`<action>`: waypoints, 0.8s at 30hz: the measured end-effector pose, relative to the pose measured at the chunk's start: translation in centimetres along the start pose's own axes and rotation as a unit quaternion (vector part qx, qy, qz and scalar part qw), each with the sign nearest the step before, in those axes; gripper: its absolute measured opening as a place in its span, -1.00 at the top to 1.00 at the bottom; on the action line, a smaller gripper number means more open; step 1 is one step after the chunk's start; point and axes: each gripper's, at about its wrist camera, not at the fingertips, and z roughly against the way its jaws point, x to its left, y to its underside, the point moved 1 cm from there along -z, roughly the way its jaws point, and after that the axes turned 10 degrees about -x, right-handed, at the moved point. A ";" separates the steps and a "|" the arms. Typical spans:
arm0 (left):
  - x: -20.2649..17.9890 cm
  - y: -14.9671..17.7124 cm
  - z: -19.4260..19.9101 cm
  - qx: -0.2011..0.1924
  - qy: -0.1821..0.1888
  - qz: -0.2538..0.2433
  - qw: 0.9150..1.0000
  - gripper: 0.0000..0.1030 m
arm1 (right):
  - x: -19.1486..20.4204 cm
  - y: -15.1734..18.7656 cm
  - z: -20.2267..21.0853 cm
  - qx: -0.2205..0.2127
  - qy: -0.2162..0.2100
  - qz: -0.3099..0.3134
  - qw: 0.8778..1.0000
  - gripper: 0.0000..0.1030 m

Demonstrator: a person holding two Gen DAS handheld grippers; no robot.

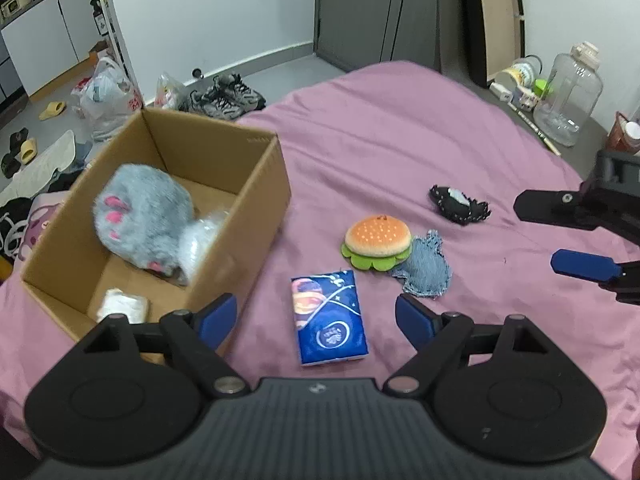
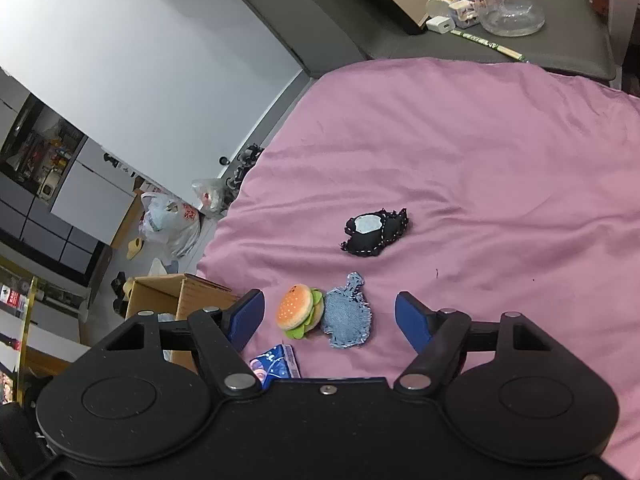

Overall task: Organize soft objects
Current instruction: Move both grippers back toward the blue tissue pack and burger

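The left tool (image 1: pixel 316 322) hung over a bed covered with a pink sheet (image 1: pixel 400 140), its blue-padded jaws spread wide with nothing gripped. Between them, just ahead of the tips, lay a blue tissue pack (image 1: pixel 330 318) printed with planets, flat on the sheet and untouched by either pad. To the tool's left stood an open cardboard box (image 1: pixel 264 184), holding a grey plush toy (image 1: pixel 140 220) with pink paw marks, a clear plastic-wrapped bundle (image 1: pixel 198 244) against it, and a small white item (image 1: pixel 122 306) in the near corner. Farther ahead and slightly right sat a plush hamburger (image 1: pixel 376 246), touching a denim patch (image 1: pixel 426 270) on its right. Beyond those, well apart, lay a black stitched fabric piece (image 1: pixel 460 204).

The right tool (image 2: pixel 330 316) was also open and empty, jaws apart above the sheet. The hamburger (image 2: pixel 300 312) and the denim patch (image 2: pixel 348 316) lay side by side between and just ahead of its tips, neither pad touching them. The black fabric piece (image 2: pixel 374 232) lay farther ahead. The tissue pack (image 2: pixel 276 364) peeked out beneath the tool's body, and the box (image 2: pixel 168 296) stood to its left.
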 end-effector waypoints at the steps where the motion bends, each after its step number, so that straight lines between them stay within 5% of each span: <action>1: -0.3 0.1 -0.4 0.003 -0.003 -0.001 1.000 -0.64 | -0.2 0.0 -0.2 0.003 -0.003 0.000 1.000 -0.40; 22: -1.8 3.2 -8.2 0.063 -0.062 0.025 0.996 -0.63 | -3.5 1.2 -5.3 0.069 -0.009 -0.005 0.998 -0.24; 24: -1.5 3.2 -8.2 0.059 -0.056 0.037 0.996 -0.41 | -3.6 1.4 -5.8 0.076 -0.007 -0.005 0.997 -0.24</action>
